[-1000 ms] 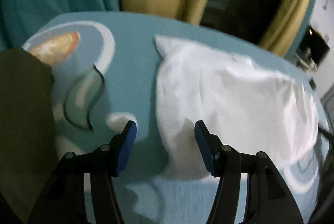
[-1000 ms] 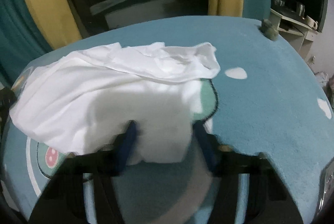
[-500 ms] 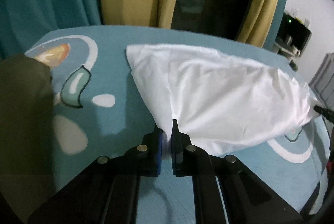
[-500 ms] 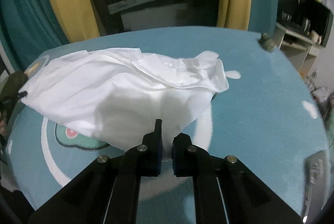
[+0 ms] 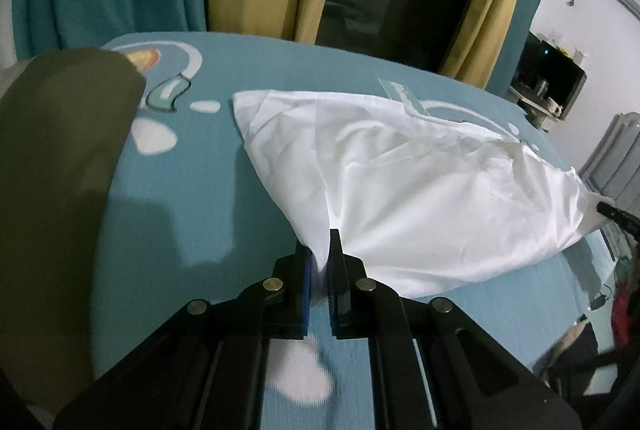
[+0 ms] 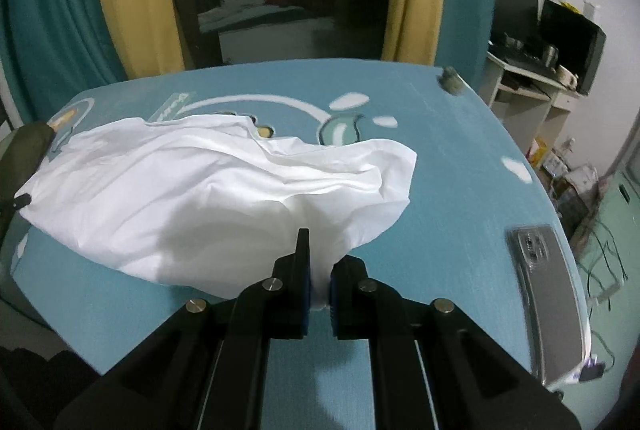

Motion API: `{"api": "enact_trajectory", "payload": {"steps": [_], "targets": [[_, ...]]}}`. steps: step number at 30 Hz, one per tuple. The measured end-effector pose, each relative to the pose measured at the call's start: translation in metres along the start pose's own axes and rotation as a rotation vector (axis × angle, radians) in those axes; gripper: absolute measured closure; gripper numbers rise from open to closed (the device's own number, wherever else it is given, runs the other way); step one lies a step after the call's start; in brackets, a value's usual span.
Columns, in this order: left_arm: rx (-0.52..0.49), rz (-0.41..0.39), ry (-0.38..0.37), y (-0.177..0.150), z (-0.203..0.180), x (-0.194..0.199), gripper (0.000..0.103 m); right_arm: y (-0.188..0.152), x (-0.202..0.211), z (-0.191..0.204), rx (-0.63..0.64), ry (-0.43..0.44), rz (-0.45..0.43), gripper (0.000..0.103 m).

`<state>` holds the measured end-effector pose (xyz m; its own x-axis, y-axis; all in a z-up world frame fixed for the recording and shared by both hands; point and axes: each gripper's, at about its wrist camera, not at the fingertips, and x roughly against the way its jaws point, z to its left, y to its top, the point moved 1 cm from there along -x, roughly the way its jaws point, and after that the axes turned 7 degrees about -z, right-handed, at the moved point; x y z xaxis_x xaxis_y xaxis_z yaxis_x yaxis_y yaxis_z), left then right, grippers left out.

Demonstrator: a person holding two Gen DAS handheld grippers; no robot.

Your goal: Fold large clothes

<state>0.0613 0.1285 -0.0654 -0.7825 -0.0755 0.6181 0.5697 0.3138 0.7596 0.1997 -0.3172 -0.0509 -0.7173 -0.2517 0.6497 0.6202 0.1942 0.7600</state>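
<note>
A teal printed mat with white and green cartoon shapes (image 5: 248, 77) covers the flat surface. On it, partly lifted, lies a large white crumpled cloth garment (image 5: 420, 165), stretched between both grippers. An olive-green folded fabric item (image 5: 60, 165) sits at the mat's left edge. A grey rectangular device, possibly a remote (image 6: 548, 298), lies at the right edge. The left gripper (image 5: 319, 262) pinches the garment's near corner; the right gripper (image 6: 319, 270) pinches the opposite corner.
</note>
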Motion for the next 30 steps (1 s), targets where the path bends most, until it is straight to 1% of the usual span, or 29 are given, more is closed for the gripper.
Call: {"api": "enact_trajectory", "payload": {"steps": [5, 9, 11, 13, 14, 16, 18, 20, 22, 24, 26, 28, 30], "targets": [[0.013, 0.031, 0.009, -0.014, 0.008, 0.001, 0.096, -0.028, 0.002, -0.007, -0.074, 0.009, 0.035, 0.096], [0.03, 0.061, 0.022, -0.016, 0.011, -0.006, 0.094, -0.043, -0.015, -0.014, -0.097, 0.011, 0.096, 0.095], [0.042, 0.067, 0.029, -0.013, 0.013, -0.006, 0.09, -0.043, -0.017, -0.019, -0.119, 0.02, 0.096, 0.092], [0.035, 0.061, 0.05, -0.008, 0.014, -0.002, 0.082, -0.038, -0.016, -0.024, -0.126, 0.011, 0.095, 0.089], [0.027, 0.049, 0.067, -0.004, 0.015, 0.001, 0.079, -0.034, -0.014, -0.027, -0.123, -0.007, 0.089, 0.084], [0.027, 0.015, 0.084, 0.007, 0.021, 0.009, 0.068, -0.024, -0.009, -0.033, -0.111, -0.046, 0.07, 0.079], [0.015, -0.027, 0.104, 0.022, 0.026, 0.014, 0.064, -0.01, -0.003, -0.039, -0.106, -0.066, 0.036, 0.075], [-0.016, -0.05, 0.13, 0.038, 0.028, 0.011, 0.064, 0.006, -0.001, -0.043, -0.1, -0.077, -0.006, 0.068], [-0.038, -0.055, 0.134, 0.051, 0.027, 0.002, 0.064, 0.021, -0.007, -0.04, -0.086, -0.034, -0.029, 0.068], [-0.065, -0.042, 0.129, 0.064, 0.023, -0.015, 0.064, 0.033, -0.022, -0.029, -0.053, 0.042, -0.013, 0.068], [-0.079, -0.023, 0.123, 0.074, 0.018, -0.034, 0.064, 0.04, -0.04, -0.014, 0.007, 0.083, -0.001, 0.068], [-0.085, -0.011, 0.112, 0.08, 0.013, -0.051, 0.064, 0.043, -0.059, 0.0, 0.054, 0.089, 0.041, 0.068], [-0.089, 0.007, 0.098, 0.085, 0.006, -0.067, 0.064, 0.044, -0.078, 0.007, 0.059, 0.109, 0.094, 0.068]]}}
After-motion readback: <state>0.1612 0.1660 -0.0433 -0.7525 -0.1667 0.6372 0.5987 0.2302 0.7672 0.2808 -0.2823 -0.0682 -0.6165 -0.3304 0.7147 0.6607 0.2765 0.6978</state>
